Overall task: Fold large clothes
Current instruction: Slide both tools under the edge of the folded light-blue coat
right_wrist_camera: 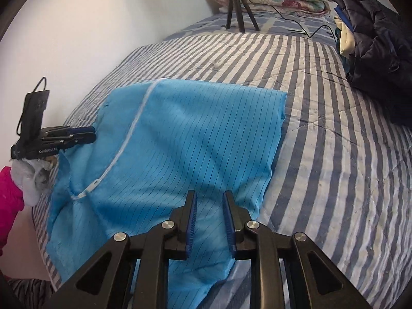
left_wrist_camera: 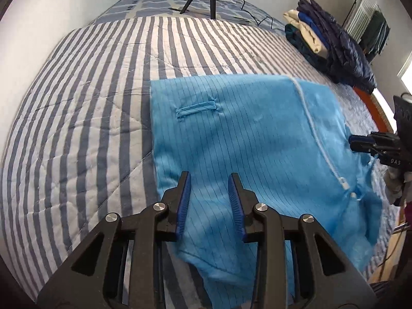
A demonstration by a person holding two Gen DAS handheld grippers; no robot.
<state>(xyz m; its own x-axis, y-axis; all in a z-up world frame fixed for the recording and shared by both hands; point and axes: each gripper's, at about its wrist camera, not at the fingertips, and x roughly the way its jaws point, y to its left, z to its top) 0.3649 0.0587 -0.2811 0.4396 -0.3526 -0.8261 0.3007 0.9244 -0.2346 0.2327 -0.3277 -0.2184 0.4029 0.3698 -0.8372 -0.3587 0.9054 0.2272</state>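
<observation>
Cloth like this blue garment point(left_wrist_camera: 239, 128) looks thin, soft and light, so it will likely flop and slide when lifted; the near corners on each side of its white zipper point(left_wrist_camera: 312, 134) seem the best places to pinch. The garment lies flat on the striped quilt point(left_wrist_camera: 85, 118). Left of the zipper, the left gripper point(left_wrist_camera: 209, 180) tilts down over the cloth, jaws apart and holding nothing. Right of the zipper, the right gripper point(right_wrist_camera: 209, 197) tilts down too, jaws a little apart and empty.

Both wrist views steeply over bed point(left_wrist_camera: 77, 118)
</observation>
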